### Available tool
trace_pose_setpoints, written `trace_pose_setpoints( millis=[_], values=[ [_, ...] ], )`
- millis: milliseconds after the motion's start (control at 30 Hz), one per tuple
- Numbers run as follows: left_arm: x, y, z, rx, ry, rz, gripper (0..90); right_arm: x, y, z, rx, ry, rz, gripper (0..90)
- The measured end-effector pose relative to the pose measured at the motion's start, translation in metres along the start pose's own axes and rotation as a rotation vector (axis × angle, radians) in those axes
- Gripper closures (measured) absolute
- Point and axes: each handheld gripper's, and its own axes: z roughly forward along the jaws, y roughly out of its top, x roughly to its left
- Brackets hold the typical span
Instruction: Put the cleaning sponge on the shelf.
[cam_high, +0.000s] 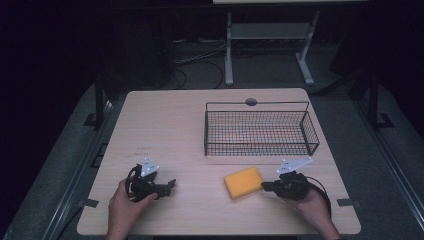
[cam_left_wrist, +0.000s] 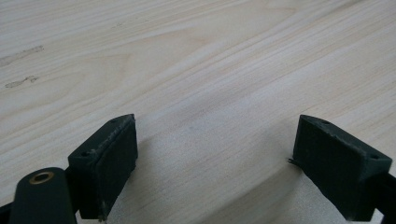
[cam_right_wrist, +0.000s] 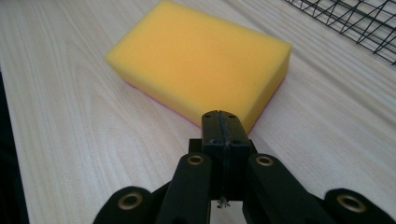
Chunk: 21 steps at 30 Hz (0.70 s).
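While both hands are resting low on the wooden table (cam_high: 165, 125), the scene is reading as follows:

Sponge: a yellow rectangular sponge (cam_high: 243, 182) is lying flat on the table, toward the person's right, just in front of the wire basket's near wall and apart from it. In the right gripper view the sponge (cam_right_wrist: 196, 56) is showing a thin pink layer along its underside.

Right gripper: the right gripper (cam_high: 265, 186) is pointing at the sponge's right end, its tips sitting just beside that end; whether they are touching it cannot be told. In the right gripper view its jaws are pressing flat against each other with nothing between them, so it is clenched and holding nothing.

Left gripper: the left gripper (cam_high: 171, 184) is lying near the table's front left part, well apart from the sponge. In the left gripper view its jaws are standing wide apart over bare wood, so it is released and gripping nothing.

Wire basket: a black wire basket (cam_high: 310, 135) is standing upright on the far right part of the table, with its mesh showing bare wood through it. In the right gripper view a corner of it (cam_right_wrist: 359, 23) is showing beyond the sponge.
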Motion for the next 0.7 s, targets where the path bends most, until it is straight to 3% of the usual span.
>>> trace_pose_setpoints(
  millis=[467,700],
  values=[
    [0.000,0.000,0.000,0.000,0.000,0.000,13.1,-0.009,0.012,0.008,-0.001,-0.028,0.004,89.6],
    [0.000,0.000,0.000,0.003,-0.001,0.003,13.2,-0.021,0.019,0.016,-0.004,-0.039,0.013,89.6]
  ],
)
